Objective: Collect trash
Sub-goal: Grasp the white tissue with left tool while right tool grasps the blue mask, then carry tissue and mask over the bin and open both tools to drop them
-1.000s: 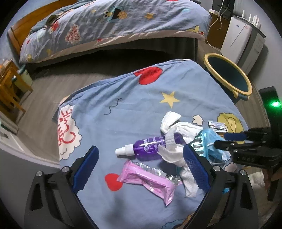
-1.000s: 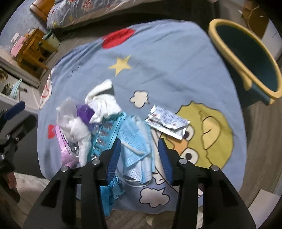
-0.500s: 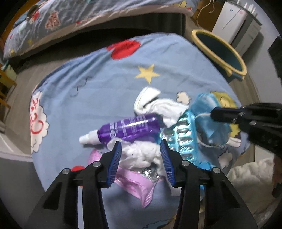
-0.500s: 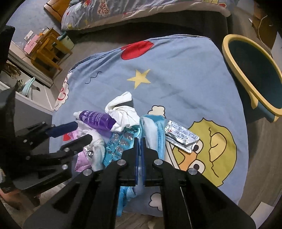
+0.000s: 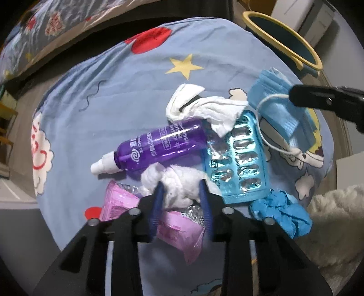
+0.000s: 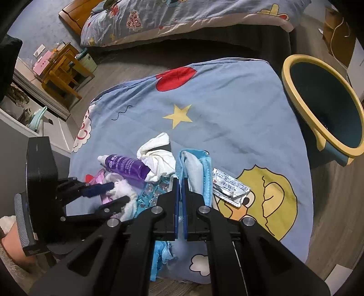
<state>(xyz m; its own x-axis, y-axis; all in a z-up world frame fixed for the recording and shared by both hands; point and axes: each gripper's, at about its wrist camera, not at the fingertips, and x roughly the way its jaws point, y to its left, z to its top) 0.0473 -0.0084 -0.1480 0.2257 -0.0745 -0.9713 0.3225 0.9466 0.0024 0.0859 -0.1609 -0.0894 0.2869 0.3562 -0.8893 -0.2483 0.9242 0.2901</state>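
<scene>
Trash lies in a heap on the blue cartoon cloth (image 5: 127, 75). My left gripper (image 5: 180, 189) is shut on a white cotton wad (image 5: 179, 184) that sits on a pink wrapper (image 5: 177, 230). Behind it lie a purple spray bottle (image 5: 159, 143), a white tissue (image 5: 204, 109) and a blue pill blister (image 5: 238, 159). My right gripper (image 6: 180, 182) is shut on a blue face mask (image 6: 195, 168) and holds it above the cloth; the mask also shows in the left wrist view (image 5: 277, 107). A silver sachet (image 6: 229, 184) lies to its right.
A blue bin with a yellow rim (image 6: 323, 102) stands on the floor to the right of the cloth. A crumpled blue glove (image 5: 282, 214) lies at the near edge. A bed (image 6: 182, 16) is behind, wooden furniture (image 6: 61, 70) at the far left.
My left gripper has moved down and closed on the cotton wad. My right gripper closed on the face mask and has lifted it up from the heap.
</scene>
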